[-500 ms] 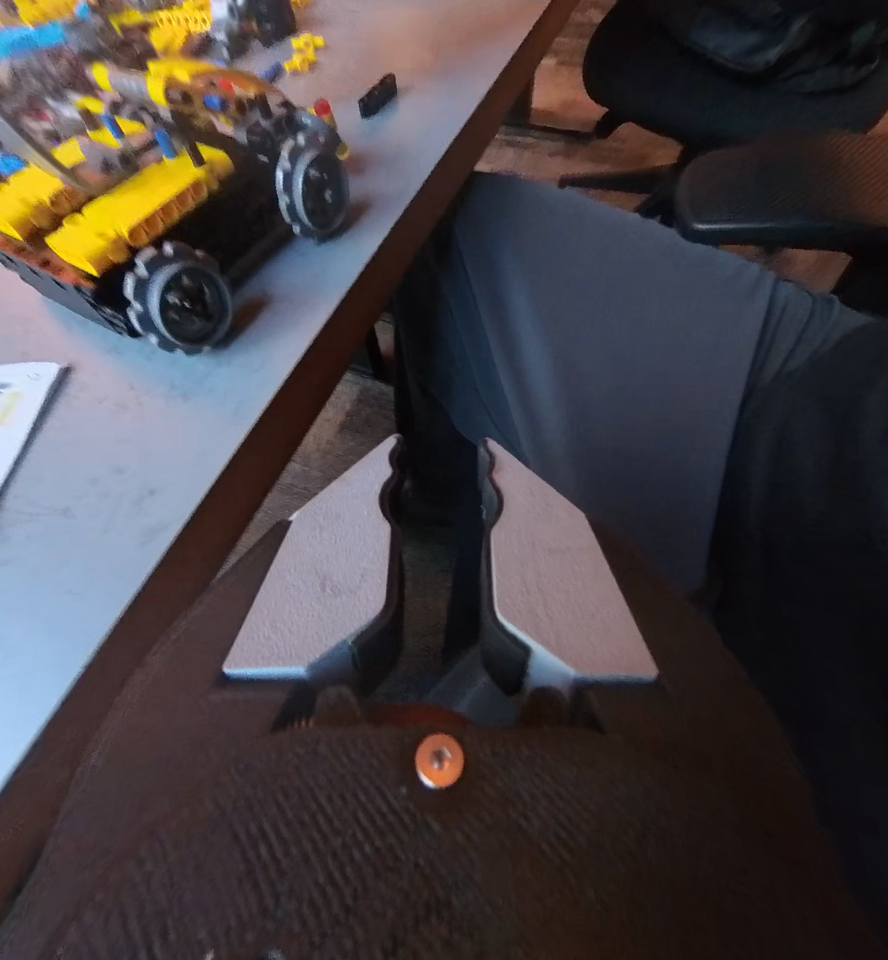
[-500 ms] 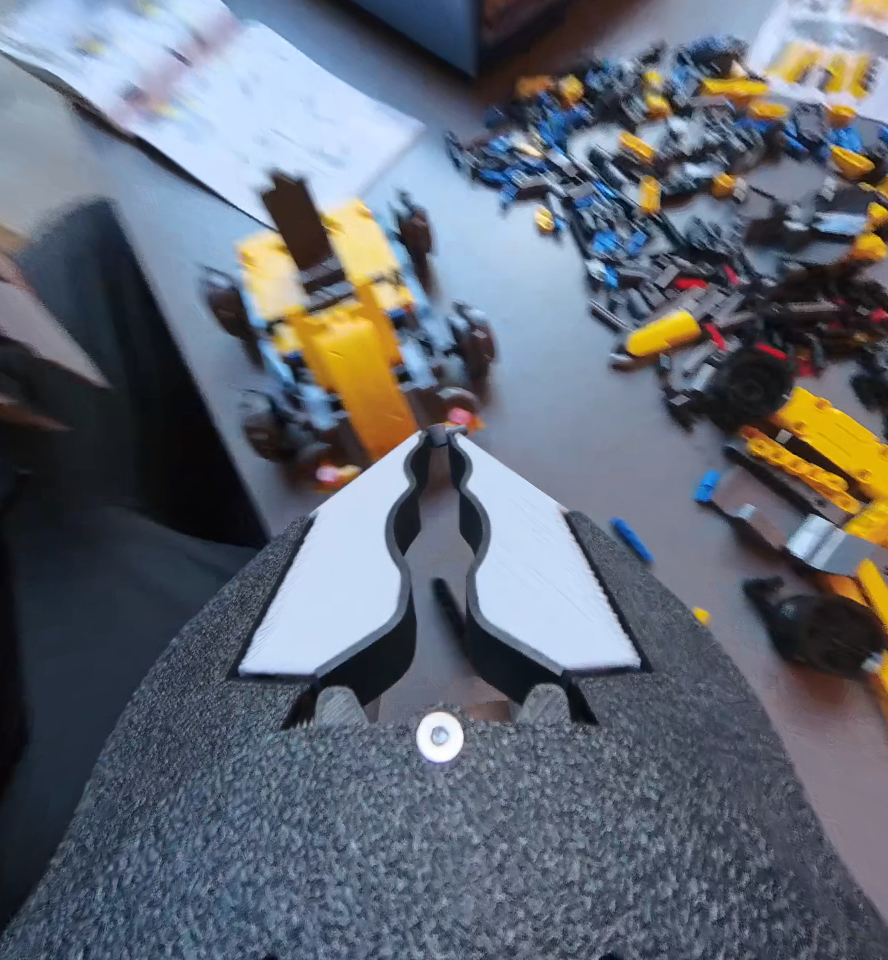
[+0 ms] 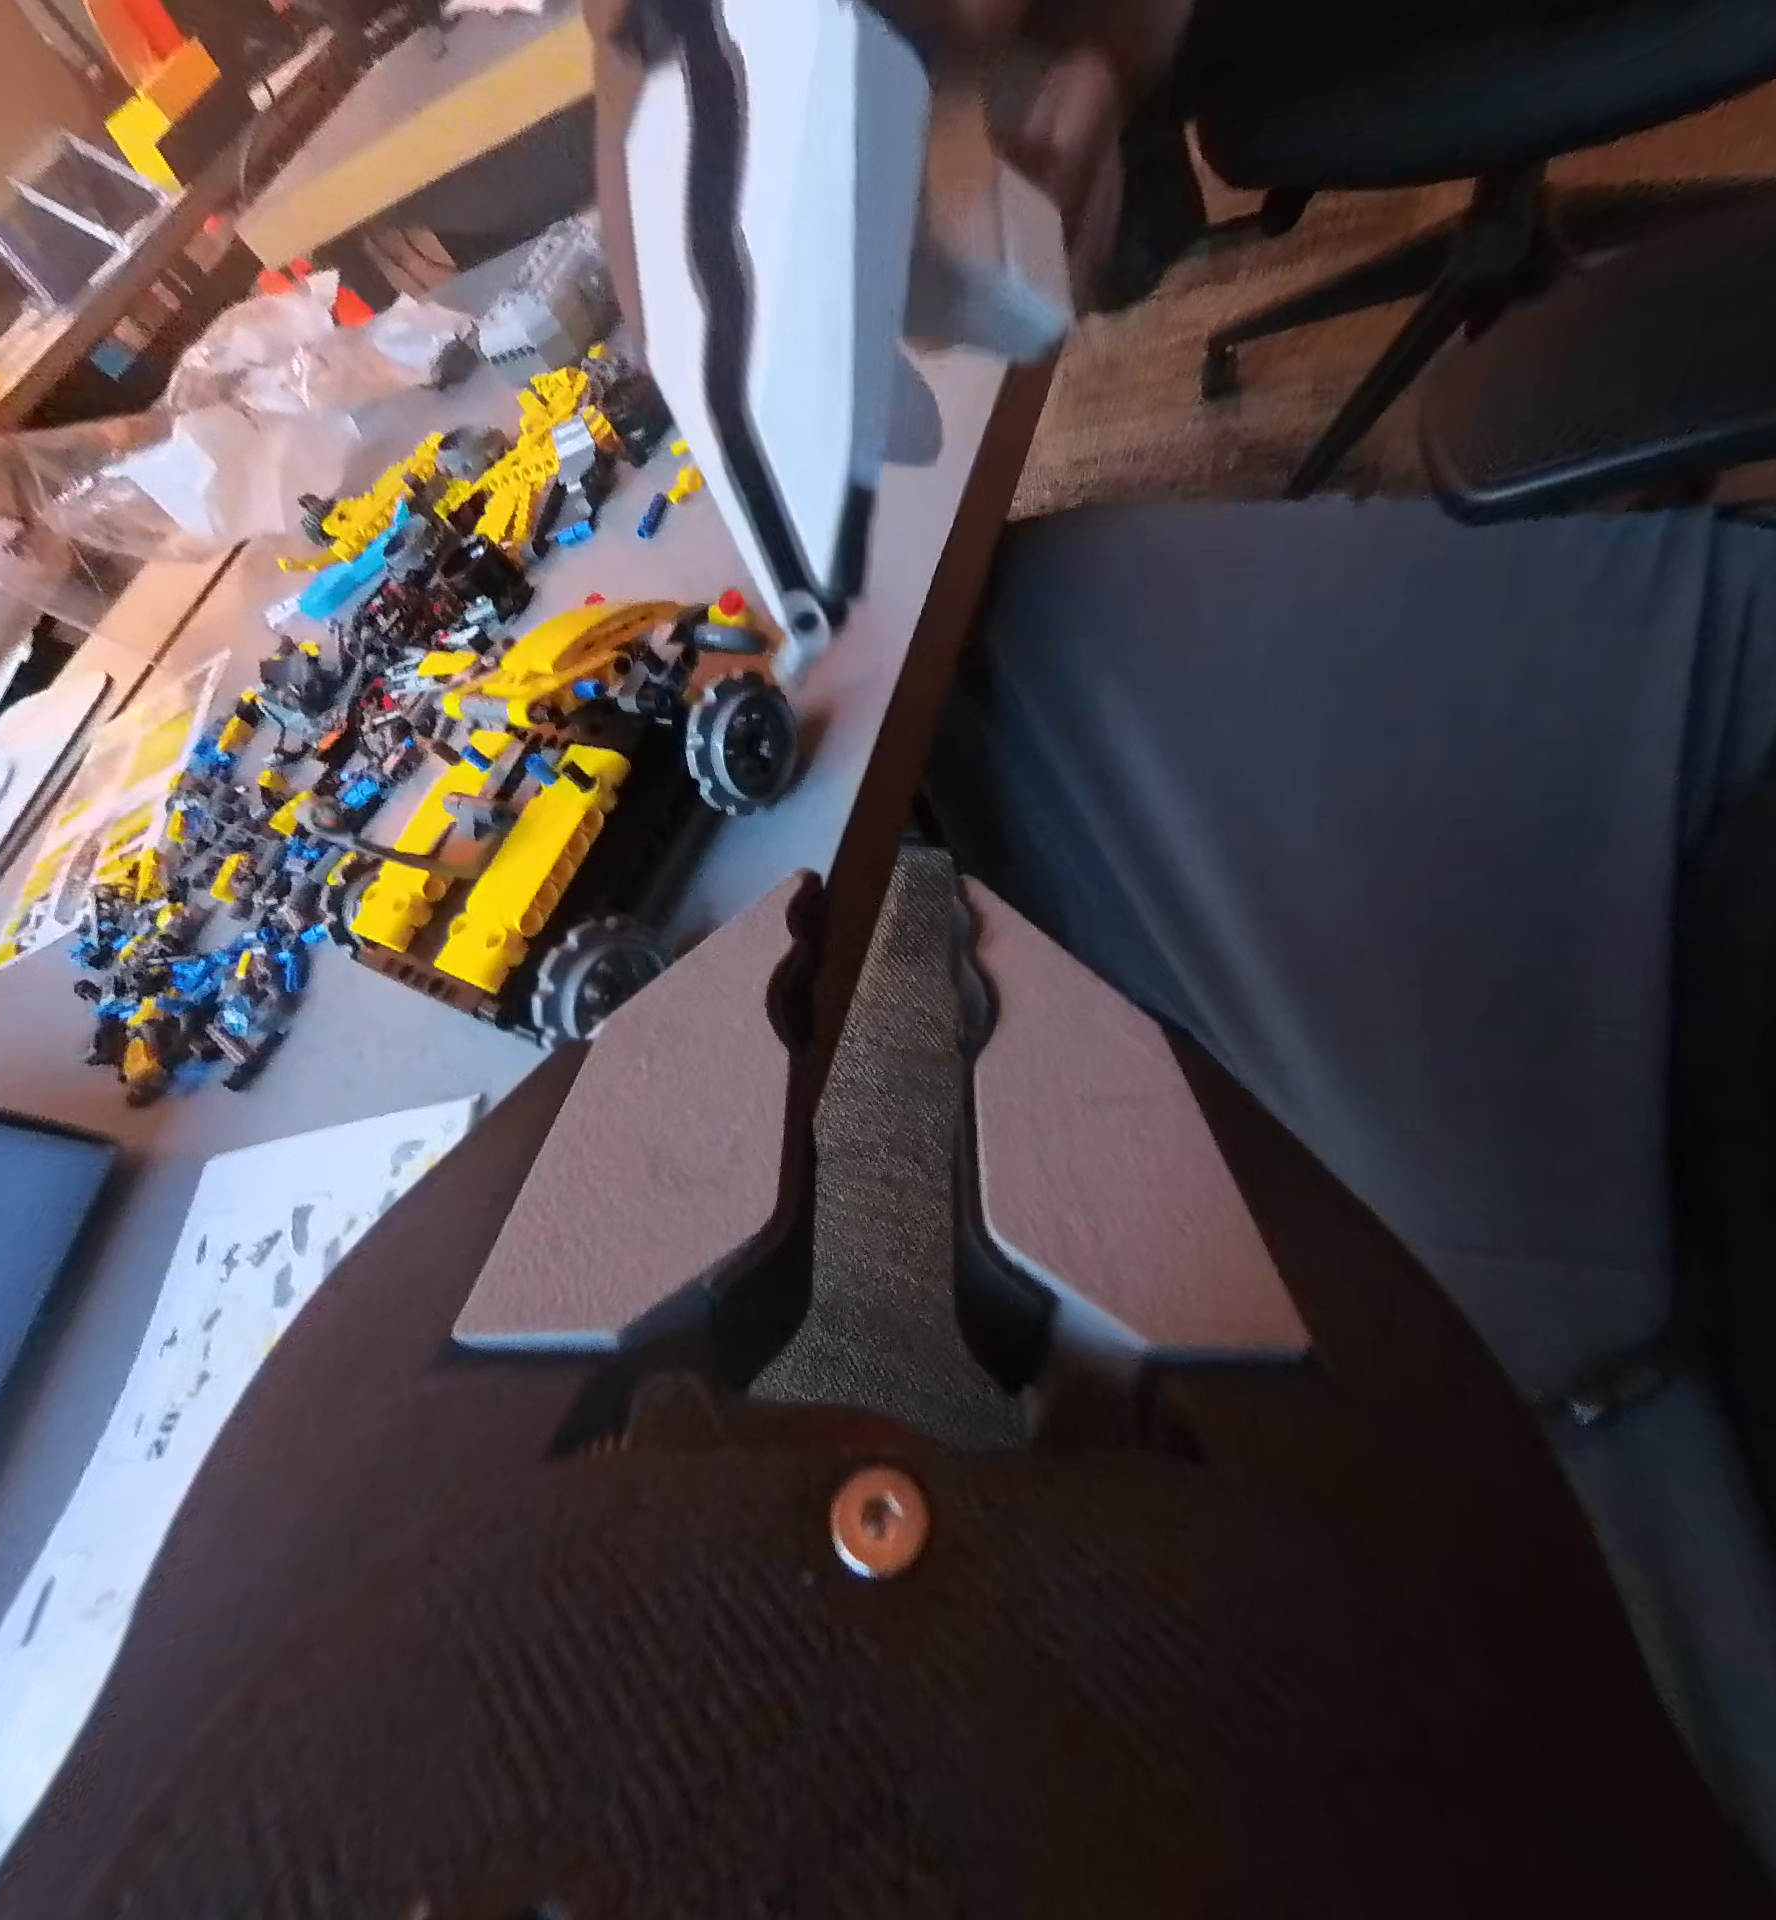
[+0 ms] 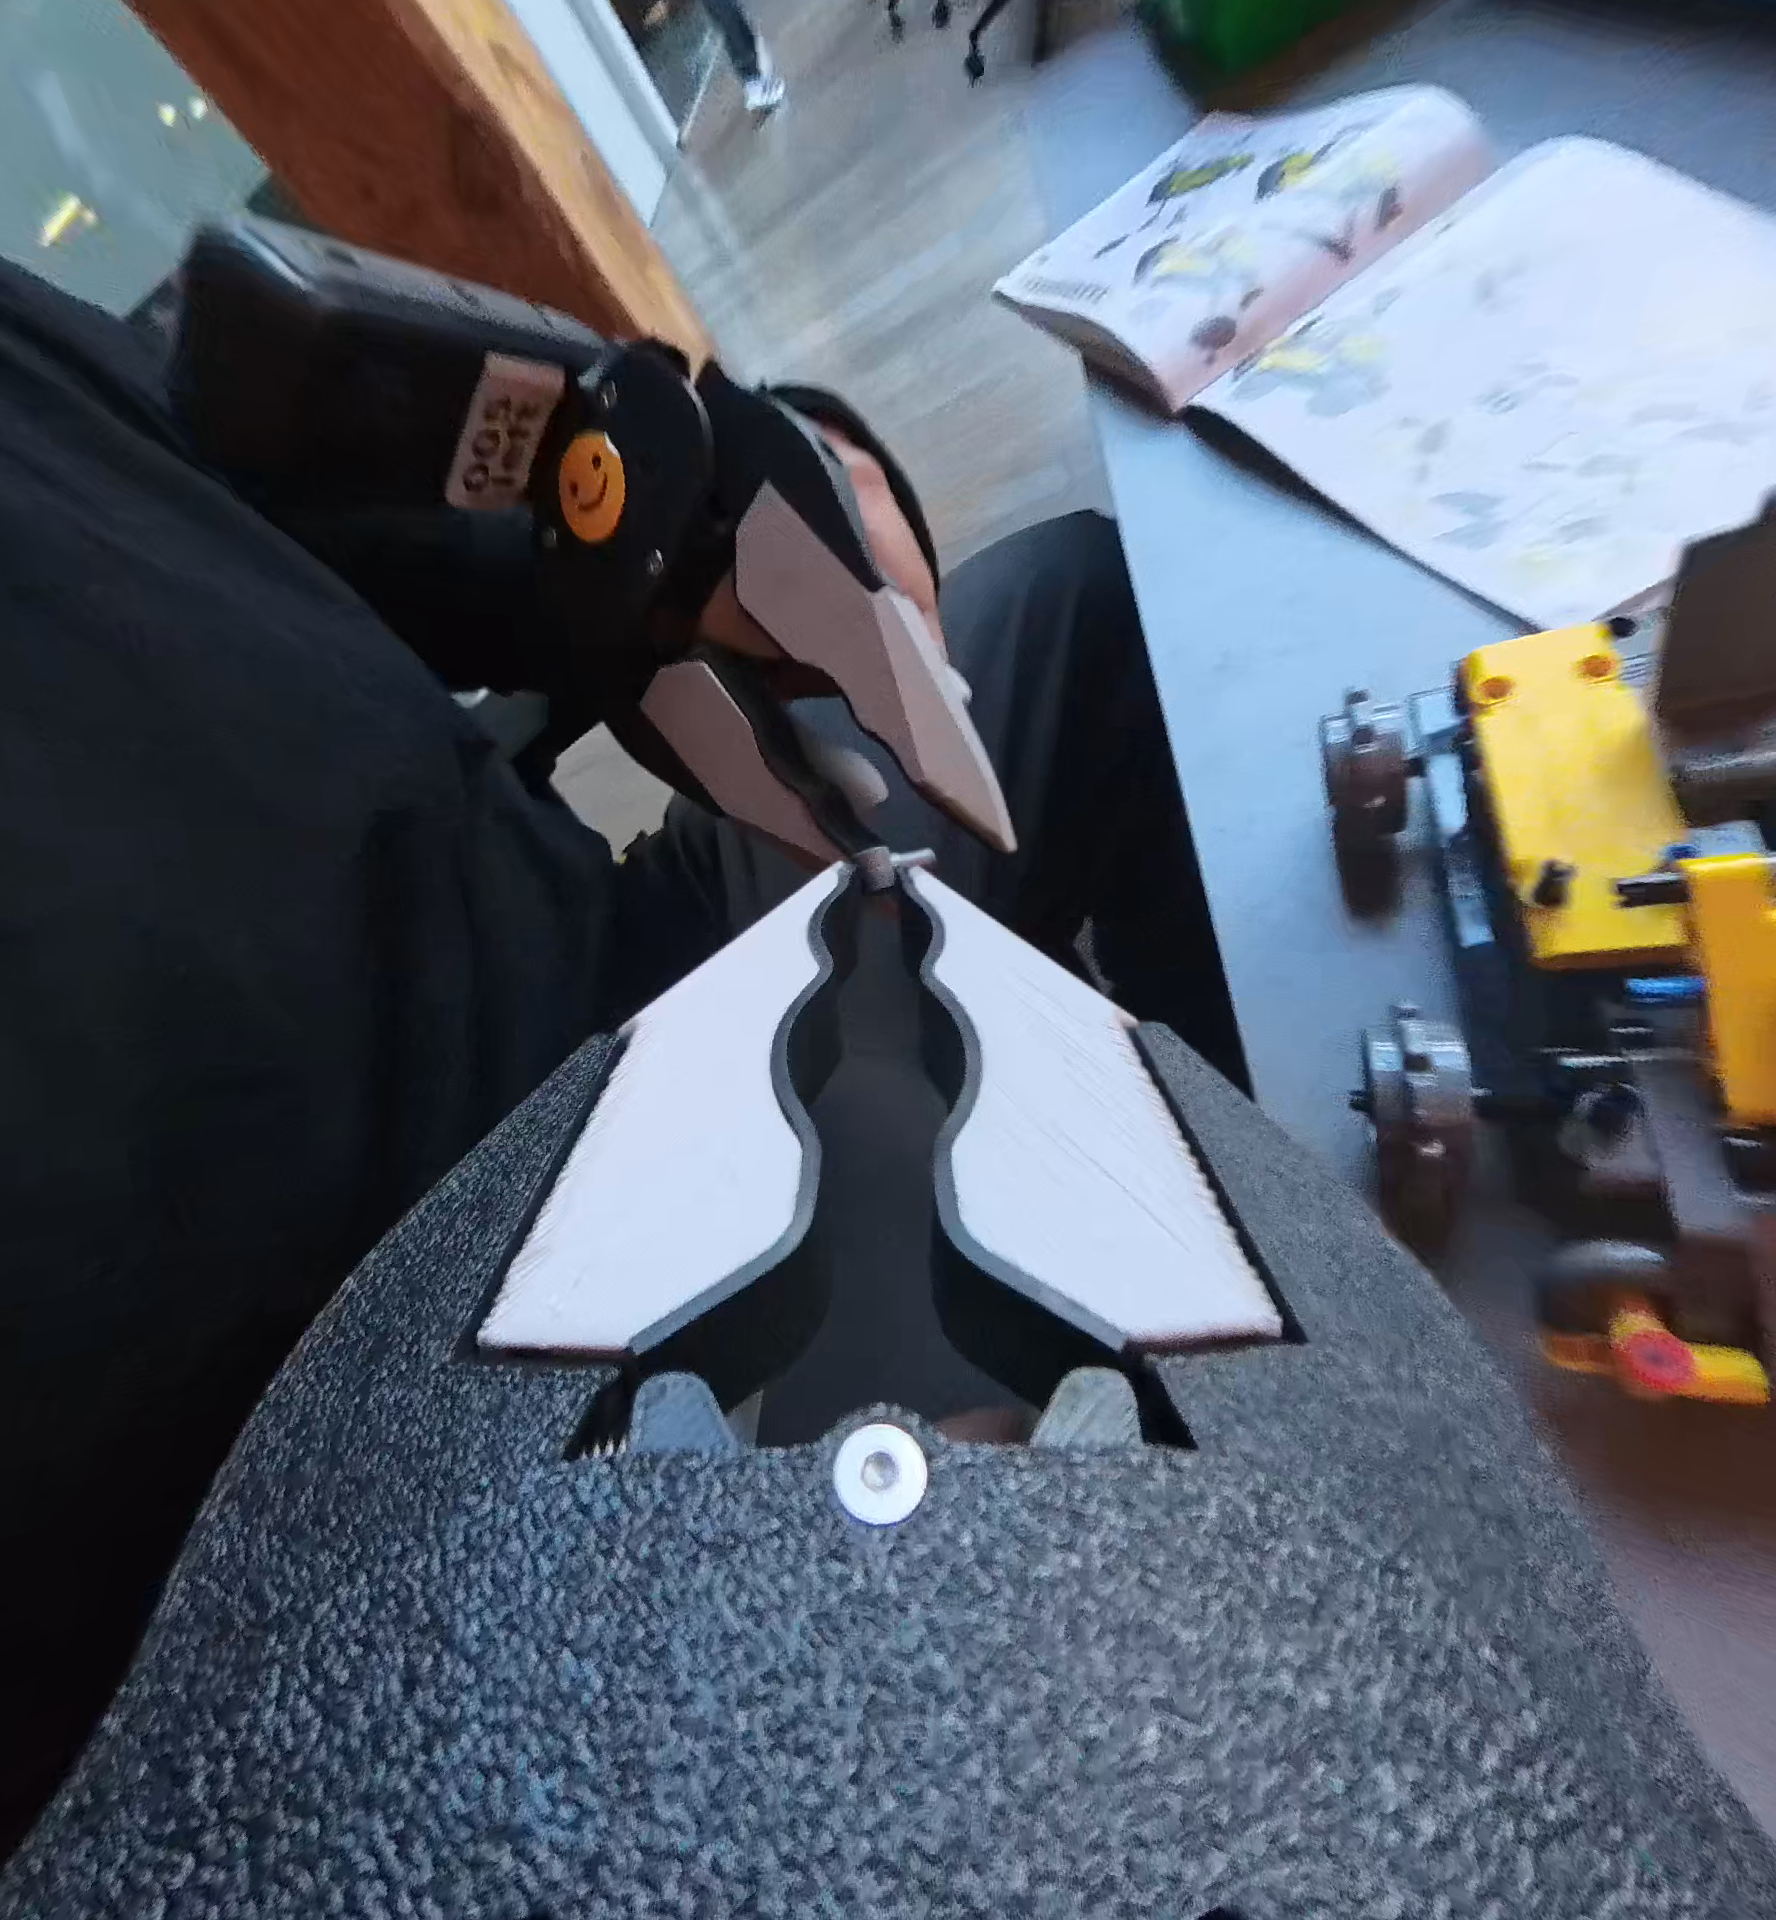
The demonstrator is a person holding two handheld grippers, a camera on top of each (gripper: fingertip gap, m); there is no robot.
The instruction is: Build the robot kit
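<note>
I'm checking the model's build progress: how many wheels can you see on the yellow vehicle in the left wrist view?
2. One wheel sits at the far end near the table edge, one wheel at the near end. Any on the other side are hidden.

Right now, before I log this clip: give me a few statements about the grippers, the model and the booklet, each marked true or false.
1. The right gripper is shut on a small grey pin. True.
2. The left gripper is clamped on a yellow brick. False: its jaws stand apart and hold nothing.
3. The yellow model stands on its wheels on the table. True.
4. The booklet lies closed. False: it lies open on the table.
5. The left gripper points toward the pin in the right wrist view. True.
</note>
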